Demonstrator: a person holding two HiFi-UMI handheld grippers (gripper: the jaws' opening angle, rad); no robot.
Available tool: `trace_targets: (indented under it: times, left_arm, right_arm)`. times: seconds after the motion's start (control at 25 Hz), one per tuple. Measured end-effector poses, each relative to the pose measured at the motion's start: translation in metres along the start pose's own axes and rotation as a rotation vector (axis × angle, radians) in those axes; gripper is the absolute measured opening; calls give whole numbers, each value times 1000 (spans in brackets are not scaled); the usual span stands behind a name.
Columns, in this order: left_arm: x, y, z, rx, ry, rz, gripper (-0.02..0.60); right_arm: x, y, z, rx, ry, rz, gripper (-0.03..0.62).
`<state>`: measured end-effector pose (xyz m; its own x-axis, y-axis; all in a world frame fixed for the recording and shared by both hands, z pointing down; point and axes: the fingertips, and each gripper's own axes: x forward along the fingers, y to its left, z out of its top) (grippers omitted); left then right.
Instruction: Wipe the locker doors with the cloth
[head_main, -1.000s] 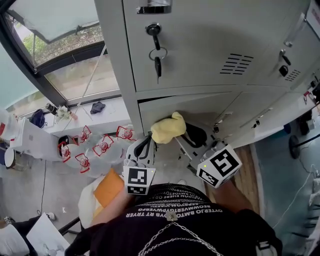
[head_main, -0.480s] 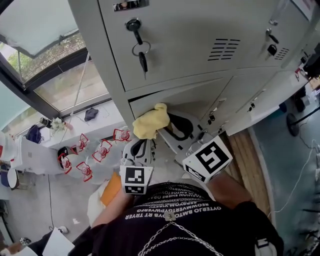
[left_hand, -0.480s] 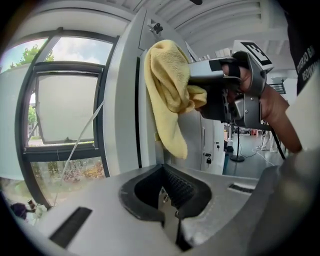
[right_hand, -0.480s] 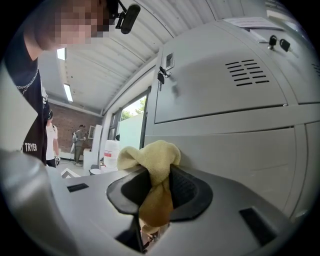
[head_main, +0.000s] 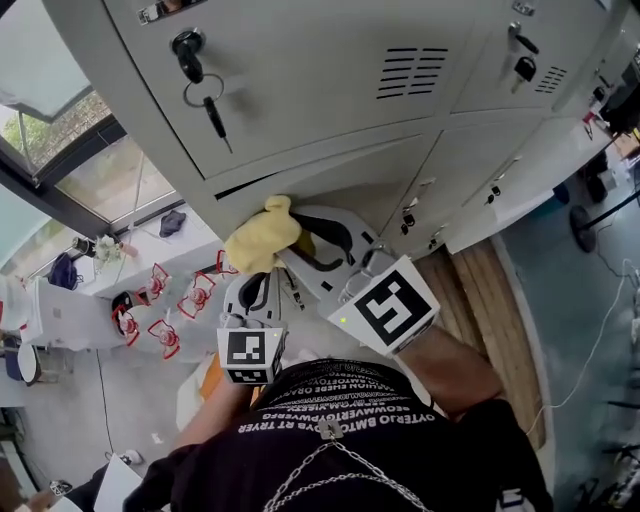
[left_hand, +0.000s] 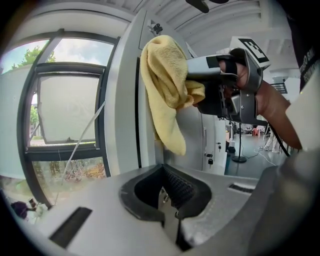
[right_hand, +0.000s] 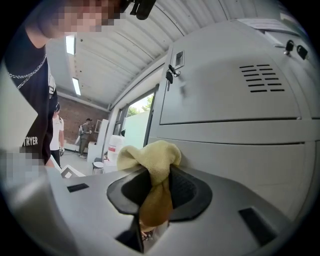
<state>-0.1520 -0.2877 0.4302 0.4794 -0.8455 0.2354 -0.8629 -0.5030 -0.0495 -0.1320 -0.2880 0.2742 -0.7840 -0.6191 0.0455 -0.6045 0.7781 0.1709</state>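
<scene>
Right gripper (right_hand: 156, 182): jaws closed on a yellow cloth (right_hand: 150, 155). A twisted tail is pinched between the jaws, and a loose wad bunches out past the tips. The wad appears to serve as the wiping pad, since it meets the metal first.

Cloth, location: against the lower locker door (right_hand: 240, 165), near its left edge, just under the seam below the upper door (head_main: 300, 90) with its hanging keys (head_main: 205, 100).

Right forearm (head_main: 450, 360): reaches forward and leftward across the body, with the gripper aimed at the door face.

Left gripper (left_hand: 167, 195): jaws together, nothing between them. It is held low beside the torso and apart from the locker, probably idle while the other wipes.
</scene>
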Motion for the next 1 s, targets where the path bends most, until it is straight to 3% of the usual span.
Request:
trace_targets:
  times: [0.28, 0.84, 1.0]
  left_arm:
    - [1, 0, -1, -22, -7, 56, 5]
    - [1, -1, 0, -64, -5, 248, 6]
    - [7, -14, -3, -78, 17, 251, 6]
  right_arm:
    - [-16, -23, -2, 55, -31, -14, 91]
    - [-60, -83, -8, 32, -41, 26, 87]
    - [-72, -99, -9, 29, -39, 22, 87]
